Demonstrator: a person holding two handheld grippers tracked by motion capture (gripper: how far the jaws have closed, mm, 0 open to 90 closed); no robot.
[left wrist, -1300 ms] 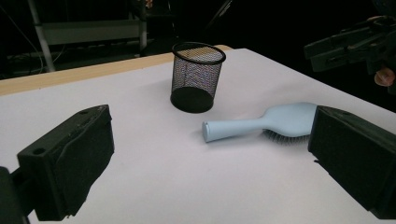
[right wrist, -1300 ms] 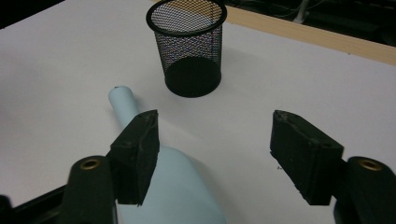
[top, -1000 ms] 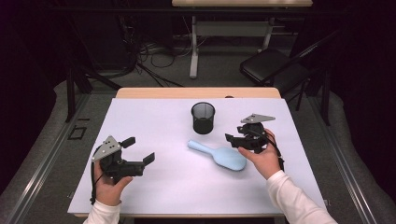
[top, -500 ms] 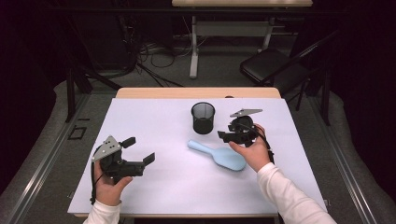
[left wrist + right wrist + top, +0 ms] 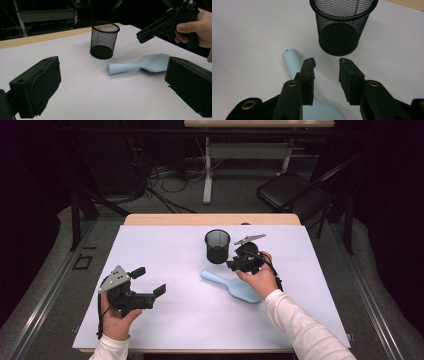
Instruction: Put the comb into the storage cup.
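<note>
My right gripper [image 5: 327, 62] has its jaws apart with bare white counter between the flat, dull black pads; they have just been closing, and they hold nothing. One pad hangs over the neck of the brush [image 5: 294, 62], the other over open counter, and I cannot tell whether that pad touches the brush. My right hand [image 5: 257, 280] carries this gripper just beside the cup [image 5: 217, 246], above the brush's handle.

My left gripper [image 5: 145, 282] has its jaws spread wide, with nothing between their two blocky, foam-faced pads. My left hand [image 5: 117, 320] holds it near the left front of the counter, well apart from the brush and cup.

The brush [image 5: 232, 285] is one piece of smooth pale-blue plastic: a round handle cut off flat at the end, widening into an oval head. It lies on the counter with its dark bristles downward, handle end towards the cup, head towards my right forearm. In the left gripper view, the bristles show as a dark fringe under the head [image 5: 152, 63].

The cup [image 5: 104, 40] is one black wire-mesh cylinder, upright, tapering slightly to a solid round base, with a smooth rolled rim. It stands near the brush's handle end, not touching it.

The counter [image 5: 165, 245] is a matte white sheet; a strip of light wood shows along its far edge.

Count: two grippers, one brush, one cup.
</note>
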